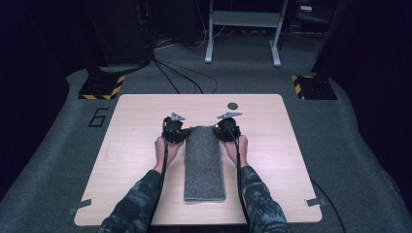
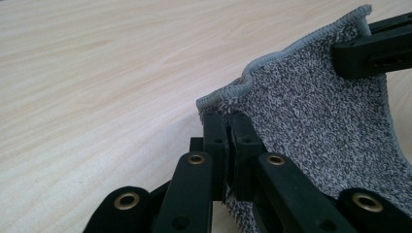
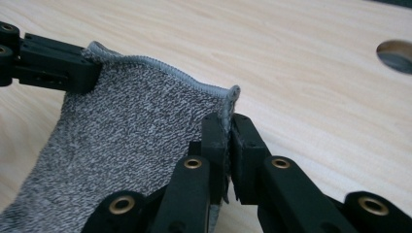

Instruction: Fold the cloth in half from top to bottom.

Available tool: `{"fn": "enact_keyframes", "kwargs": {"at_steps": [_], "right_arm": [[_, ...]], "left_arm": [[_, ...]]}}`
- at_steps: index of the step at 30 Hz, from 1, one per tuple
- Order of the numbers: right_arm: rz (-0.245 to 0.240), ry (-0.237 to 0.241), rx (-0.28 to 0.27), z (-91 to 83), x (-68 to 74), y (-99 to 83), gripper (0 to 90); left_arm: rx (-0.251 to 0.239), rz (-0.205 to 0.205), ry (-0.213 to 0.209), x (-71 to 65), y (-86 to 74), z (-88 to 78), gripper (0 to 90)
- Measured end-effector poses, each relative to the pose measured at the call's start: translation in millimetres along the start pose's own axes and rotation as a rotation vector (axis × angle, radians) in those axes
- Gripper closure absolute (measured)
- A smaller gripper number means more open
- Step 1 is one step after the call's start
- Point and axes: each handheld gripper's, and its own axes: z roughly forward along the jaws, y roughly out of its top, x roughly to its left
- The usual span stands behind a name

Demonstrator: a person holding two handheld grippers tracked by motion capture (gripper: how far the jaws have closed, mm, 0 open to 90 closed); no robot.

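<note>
i'm pinching the soft, floppy towel at its far corners, left claw and right claw both clamping its hem.

Your sleeves are camouflage-patterned; each hand-held gripper is black, with brass-ringed pivots, a grey three-cornered plate on top and a black cable trailing back.

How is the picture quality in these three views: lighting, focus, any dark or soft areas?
High view: table evenly lit, floor and surroundings dark, picture slightly soft. Left gripper view: towel weave and hem sharp, nearest jaw links a little soft, no glare. Right gripper view: towel sharp, the table's hole at the edge slightly blurred.
</note>
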Motion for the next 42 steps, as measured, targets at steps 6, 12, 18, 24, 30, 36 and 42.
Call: {"fn": "enact_keyframes", "kwargs": {"at_steps": [6, 12, 18, 24, 30, 36, 42], "right_arm": [[-0.014, -0.009, -0.038, -8.9, 0.8, 7.7, 85.6], [-0.018, -0.016, -0.077, -19.4, -4.0, 20.6, 85.6], [-0.046, -0.015, -0.14, -34.3, -4.5, 33.9, 85.7], [-0.065, -0.003, -0.156, -42.5, 1.2, 27.2, 85.7], [-0.084, 0.016, -0.162, -49.3, 5.9, 11.2, 85.6], [-0.081, 0.035, -0.163, -57.7, 11.3, -5.9, 85.5], [-0.083, 0.047, -0.172, -62.4, 16.3, -21.3, 85.4]], "left_arm": [[-0.038, 0.014, 0.011, -1.3, 10.2, -7.1, 87.8], [-0.07, 0.034, 0.012, -1.7, 25.1, -15.5, 87.7], [-0.125, 0.037, 0.011, -2.3, 36.4, -29.7, 87.6], [-0.135, 0.044, -0.008, -7.2, 25.8, -34.8, 87.5], [-0.127, 0.046, -0.033, -12.3, 12.1, -36.6, 87.3], [-0.124, 0.048, -0.061, -18.8, 2.3, -43.6, 86.9], [-0.105, 0.042, -0.073, -25.3, -8.9, -46.6, 86.6]]}}
